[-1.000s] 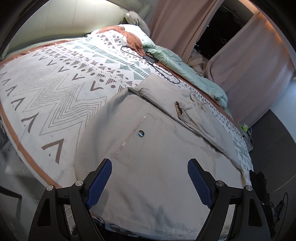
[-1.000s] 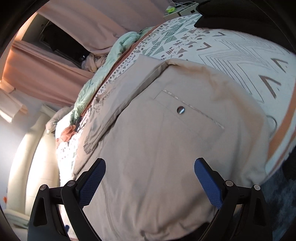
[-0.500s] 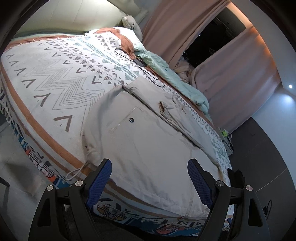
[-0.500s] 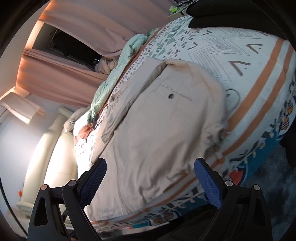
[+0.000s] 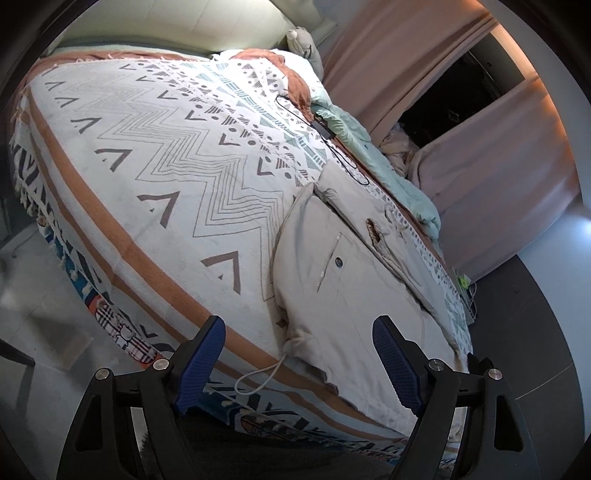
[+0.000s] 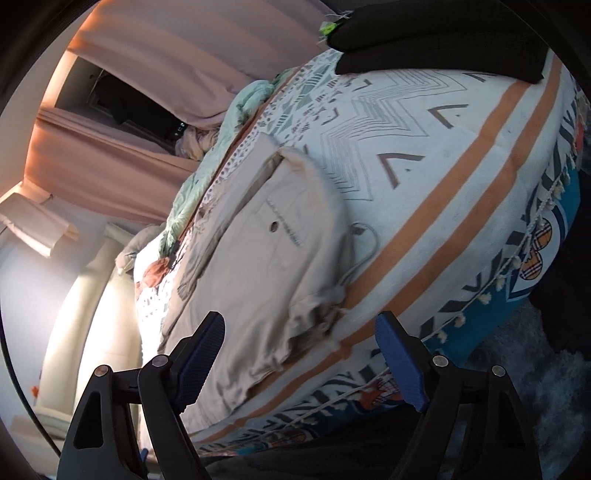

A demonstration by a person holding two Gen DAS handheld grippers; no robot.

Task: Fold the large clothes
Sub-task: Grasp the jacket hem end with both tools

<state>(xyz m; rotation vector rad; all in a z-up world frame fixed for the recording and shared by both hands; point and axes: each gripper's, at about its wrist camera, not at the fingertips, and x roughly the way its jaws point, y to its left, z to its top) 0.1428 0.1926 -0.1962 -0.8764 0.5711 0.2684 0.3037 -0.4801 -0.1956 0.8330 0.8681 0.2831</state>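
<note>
A bed [image 5: 155, 206] under a white zigzag-patterned blanket [image 5: 207, 158] fills the room. Pink curtains [image 5: 495, 192] frame a dark window [image 5: 454, 99]. The floor [image 5: 532, 332] is dark grey; a pale padded headboard [image 5: 155, 22] catches light.

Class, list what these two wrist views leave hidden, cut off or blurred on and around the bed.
- Beige folded jacket: left wrist view, near hem passes behind the left gripper.
- Same jacket's bunched drawstring corner: right wrist view, motion-blurred.
- Black folded cloth: right wrist view, cut off by the lens rim.
- Black cable's end: too small.

left wrist: off bed edge | right wrist: likewise; both share garment [image 5: 354, 280]
</note>
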